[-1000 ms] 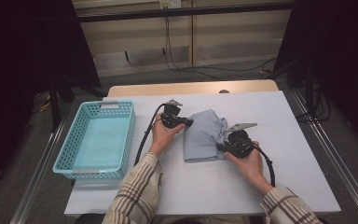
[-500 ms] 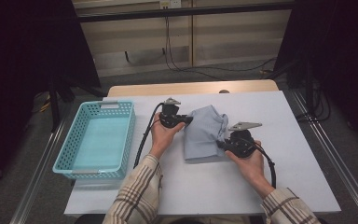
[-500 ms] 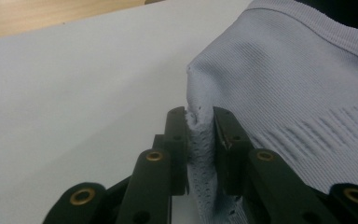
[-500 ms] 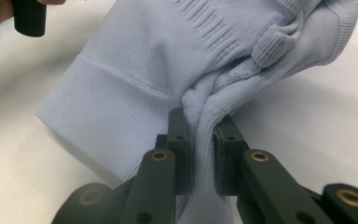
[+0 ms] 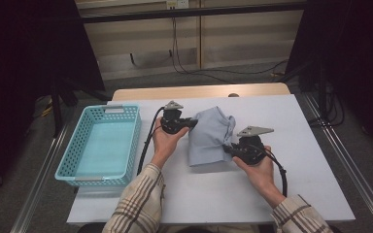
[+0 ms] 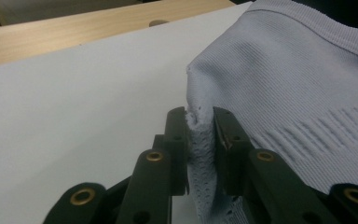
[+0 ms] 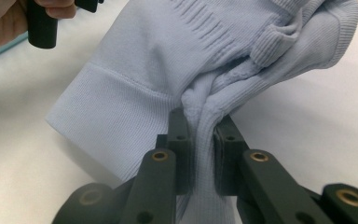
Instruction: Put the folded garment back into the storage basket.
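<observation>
Both the left gripper (image 5: 193, 123) and right gripper (image 5: 227, 150), each clenched on an edge of the pale blue knit garment (image 5: 209, 137), have lifted it slightly off the white table (image 5: 213, 194), likely starting a fold.

You've lifted both grippers a little since a second ago, left gripper (image 5: 193, 123) and right gripper (image 5: 227, 150), and the cloth (image 5: 209, 138) pinched between their jaws has come up with them. Its top edge now stands higher off the table (image 5: 311, 145), bunched more between your hands, with less of it lying flat.
</observation>
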The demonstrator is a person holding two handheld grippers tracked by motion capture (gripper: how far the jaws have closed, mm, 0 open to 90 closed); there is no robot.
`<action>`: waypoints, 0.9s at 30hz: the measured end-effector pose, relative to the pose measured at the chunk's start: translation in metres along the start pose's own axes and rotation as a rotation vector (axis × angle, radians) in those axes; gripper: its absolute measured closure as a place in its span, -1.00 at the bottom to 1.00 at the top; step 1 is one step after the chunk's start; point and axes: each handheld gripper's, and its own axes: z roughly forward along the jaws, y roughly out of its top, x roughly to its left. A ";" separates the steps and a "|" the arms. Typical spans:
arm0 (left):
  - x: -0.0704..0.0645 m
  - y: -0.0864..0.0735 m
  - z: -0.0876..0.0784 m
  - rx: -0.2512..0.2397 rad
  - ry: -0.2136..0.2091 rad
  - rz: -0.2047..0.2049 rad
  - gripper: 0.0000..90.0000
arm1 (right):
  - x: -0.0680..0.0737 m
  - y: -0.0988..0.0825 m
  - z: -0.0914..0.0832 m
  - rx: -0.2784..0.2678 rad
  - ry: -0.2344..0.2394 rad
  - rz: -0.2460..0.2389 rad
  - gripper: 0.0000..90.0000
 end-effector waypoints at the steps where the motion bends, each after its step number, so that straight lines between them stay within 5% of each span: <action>1: -0.001 0.001 -0.002 -0.008 0.003 -0.003 0.72 | 0.000 0.000 0.000 0.000 0.000 0.000 0.79; 27: 0.000 0.029 -0.041 -0.060 0.018 0.028 0.72 | 0.024 0.027 -0.017 -0.088 0.039 -0.025 0.79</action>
